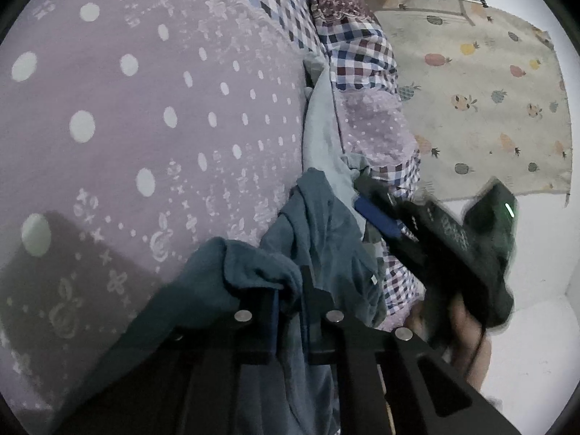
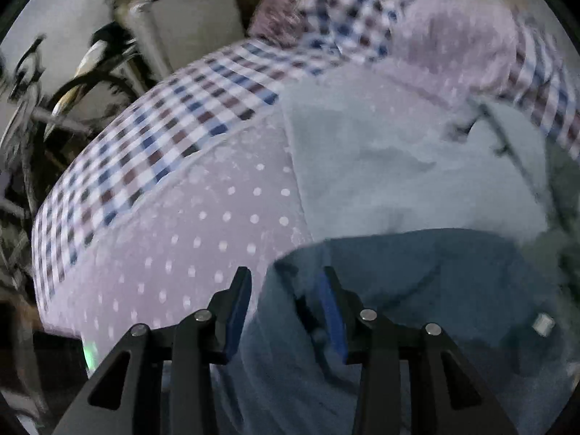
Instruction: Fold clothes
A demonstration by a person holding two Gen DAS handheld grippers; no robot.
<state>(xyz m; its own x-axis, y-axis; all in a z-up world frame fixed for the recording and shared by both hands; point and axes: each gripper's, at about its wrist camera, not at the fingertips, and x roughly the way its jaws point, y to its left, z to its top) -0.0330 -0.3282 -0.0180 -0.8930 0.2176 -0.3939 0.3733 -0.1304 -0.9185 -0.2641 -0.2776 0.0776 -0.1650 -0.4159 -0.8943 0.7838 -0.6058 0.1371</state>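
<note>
**A:** Where is the garment?

**B:** On the bed (image 1: 127, 108), over its lilac dotted cover, near the checked border at the edge. A teal garment (image 1: 319, 224) lies bunched, its length running away from the left claw (image 1: 290, 301), which is clamped on a fold.

**A:** And the right claw (image 2: 286, 301)?

**B:** Fingers apart, the cloth's edge between them, not yet pinched. No containers in view.

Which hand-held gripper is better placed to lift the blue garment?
Left hand-held gripper: shut on the blue garment. Right hand-held gripper is open, with cloth between its fingers.
</note>
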